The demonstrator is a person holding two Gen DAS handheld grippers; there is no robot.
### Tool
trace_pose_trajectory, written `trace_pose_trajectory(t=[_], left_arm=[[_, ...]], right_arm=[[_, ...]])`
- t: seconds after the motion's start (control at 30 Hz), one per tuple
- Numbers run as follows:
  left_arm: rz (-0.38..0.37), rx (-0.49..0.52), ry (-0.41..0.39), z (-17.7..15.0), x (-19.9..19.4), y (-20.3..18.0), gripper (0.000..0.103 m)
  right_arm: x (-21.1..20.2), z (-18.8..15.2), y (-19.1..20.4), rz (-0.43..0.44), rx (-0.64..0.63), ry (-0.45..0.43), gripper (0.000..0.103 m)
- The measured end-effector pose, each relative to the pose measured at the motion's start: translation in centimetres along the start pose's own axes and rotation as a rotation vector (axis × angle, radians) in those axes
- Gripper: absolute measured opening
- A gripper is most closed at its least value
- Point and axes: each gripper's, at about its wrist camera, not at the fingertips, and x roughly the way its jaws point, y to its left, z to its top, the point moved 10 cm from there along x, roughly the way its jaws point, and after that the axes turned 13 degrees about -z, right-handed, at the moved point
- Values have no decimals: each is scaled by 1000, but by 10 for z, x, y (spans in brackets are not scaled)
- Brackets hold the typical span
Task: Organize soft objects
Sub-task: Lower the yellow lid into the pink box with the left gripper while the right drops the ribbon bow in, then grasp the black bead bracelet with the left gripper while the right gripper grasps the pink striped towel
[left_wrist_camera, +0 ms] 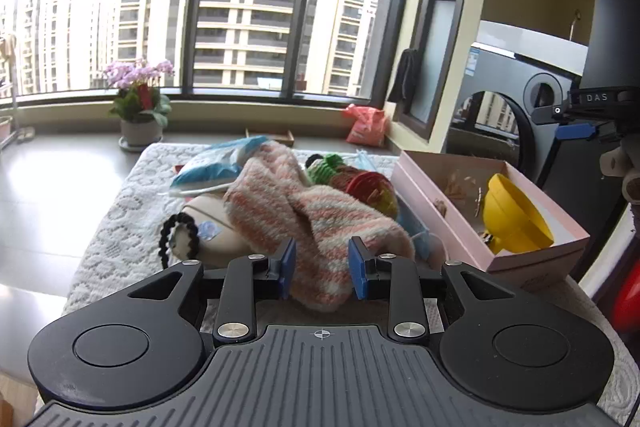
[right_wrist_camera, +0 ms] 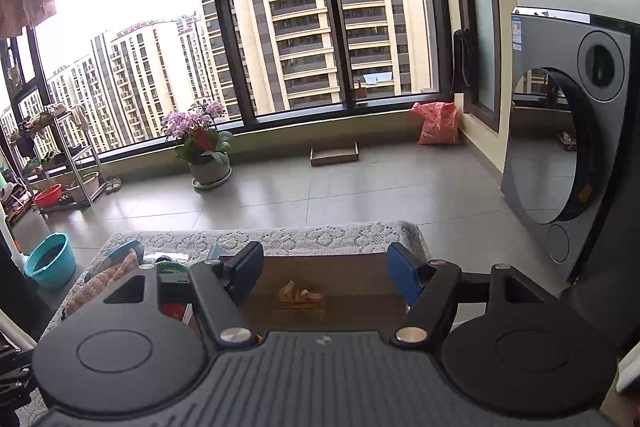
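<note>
Two hand-held tools are in view, each seen from its own wrist camera. The left tool (left_wrist_camera: 322, 269) has its blue-padded fingers (left_wrist_camera: 289, 267) set apart on either side of the near end of a fluffy pink-and-white striped knitted cloth (left_wrist_camera: 288, 203); the pads sit just beside the fabric, and whether they press on it cannot be told. The cloth lies draped across a heap on the white lace-covered tabletop (left_wrist_camera: 120, 219). Under and beside it lie a beige padded item (left_wrist_camera: 212, 227) with a black-rimmed round piece (left_wrist_camera: 179, 239) at its left, a blue-and-white plastic packet (left_wrist_camera: 218, 163) behind, and a green, red and yellow bundle (left_wrist_camera: 352, 179) to the right, whose nature is unclear. Just right of the heap stands an open pale pink cardboard box (left_wrist_camera: 532, 259) holding a yellow plastic bowl-shaped object (left_wrist_camera: 516, 215), tilted on its side.

The right tool (right_wrist_camera: 324, 273) hangs with its fingers wide apart and nothing between them, above the inside of the box, where small tan scraps (right_wrist_camera: 300, 297) lie on the bottom. The striped cloth shows at its lower left (right_wrist_camera: 104, 279).

Beyond the tabletop are a grey tiled floor (right_wrist_camera: 360, 195), a potted pink orchid (right_wrist_camera: 202, 139), a pink plastic bag (right_wrist_camera: 438, 123) by the window, and a grey front-loading washing machine (right_wrist_camera: 568, 147) on the right.
</note>
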Motion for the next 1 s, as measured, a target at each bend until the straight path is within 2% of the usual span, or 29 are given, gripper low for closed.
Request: trace_pose_trajectory(t=[0.13,0.23,0.27,0.3,0.47,0.57,0.63,0.8,0.9,1.0], left_arm=[[62,-50,-2,-21,-25,37,32],[98,-82,-25,-26,-39,54,32],[112,-95,-35,-27,-44,59,32],[120,-104,-41,-27,-46,64,32],[137,-115,-48,-26,-51,70,32],[129,-106,-40,-31,-48,71,32],[133,-102,-41,-30,-44,72,32],[143,-79,-79,-8,-29,83,32],[96,-172,-63,1,-9,102,32],[49,-262,-105,8,-2,120,32]], right_arm=[[-16,-44,19,43,-101,27,69],[-12,-78,38,73,-184,114,69],[-7,-87,40,54,-204,147,69],[0,-96,39,-1,-226,177,68],[13,-98,7,-196,-238,154,68],[1,-98,6,-155,-215,139,66],[-9,-97,7,-147,-227,99,66],[-43,-91,24,-63,-231,3,67],[-60,-89,42,16,-239,-27,72],[-74,-93,62,83,-271,-47,72]])
